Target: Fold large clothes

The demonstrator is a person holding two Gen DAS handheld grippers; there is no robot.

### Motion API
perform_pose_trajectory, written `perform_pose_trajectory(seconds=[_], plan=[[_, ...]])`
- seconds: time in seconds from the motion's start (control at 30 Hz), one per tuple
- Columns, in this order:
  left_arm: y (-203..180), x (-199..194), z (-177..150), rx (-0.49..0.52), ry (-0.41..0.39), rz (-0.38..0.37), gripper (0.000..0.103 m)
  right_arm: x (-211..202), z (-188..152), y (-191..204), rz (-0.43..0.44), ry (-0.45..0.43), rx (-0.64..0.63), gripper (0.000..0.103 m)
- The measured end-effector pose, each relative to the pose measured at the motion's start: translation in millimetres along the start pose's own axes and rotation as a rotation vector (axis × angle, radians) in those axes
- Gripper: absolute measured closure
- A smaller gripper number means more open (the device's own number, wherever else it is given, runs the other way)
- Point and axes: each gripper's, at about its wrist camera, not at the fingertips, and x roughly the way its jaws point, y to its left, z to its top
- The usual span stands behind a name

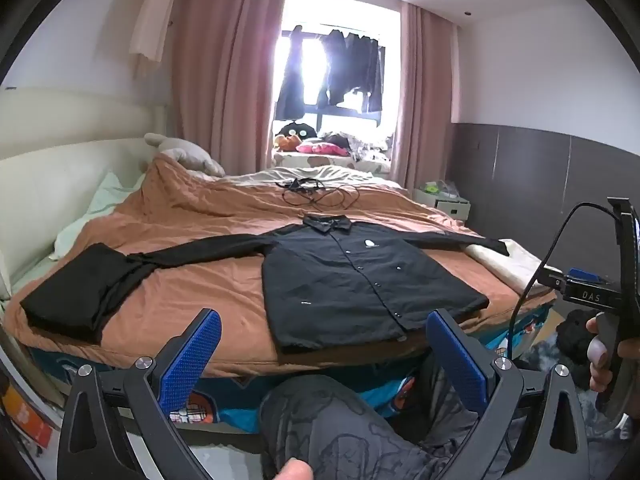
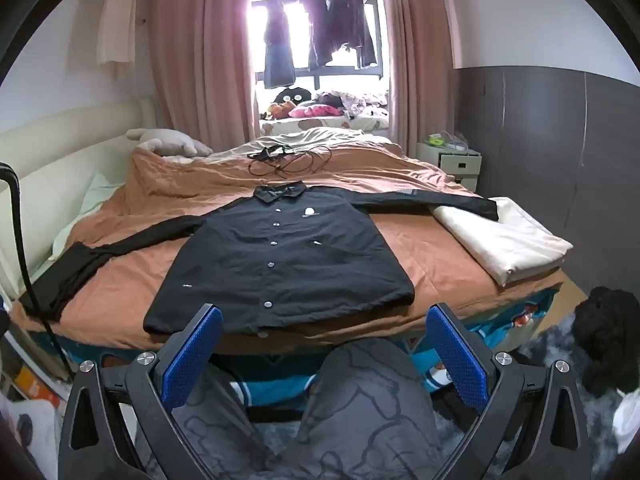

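Note:
A black button-up jacket lies flat, front up, on the orange bedspread, sleeves spread to both sides. It also shows in the right wrist view. Its left sleeve runs onto a folded black garment. Its right sleeve rests on a folded cream cloth. My left gripper is open and empty, held short of the bed's near edge, below the jacket hem. My right gripper is open and empty in front of the hem.
The person's knees are below both grippers. A black cable lies at the far side of the bed. A white nightstand stands at the right. A dark fluffy object is on the floor at right.

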Motion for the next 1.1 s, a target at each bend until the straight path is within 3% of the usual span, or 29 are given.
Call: perform_pose_trajectory(seconds=[0.7, 1.1], plan=[[-10.7, -4.7, 2.3, 0.009, -0.014, -0.021, 0.0, -4.1, -5.6, -0.5, -0.019, -0.02, -0.003, 0.001], [-8.7, -2.6, 0.7, 0.009, -0.03, 0.02, 0.0, -5.1, -7.2, -0.5, -0.012, -0.025, -0.007, 0.001]])
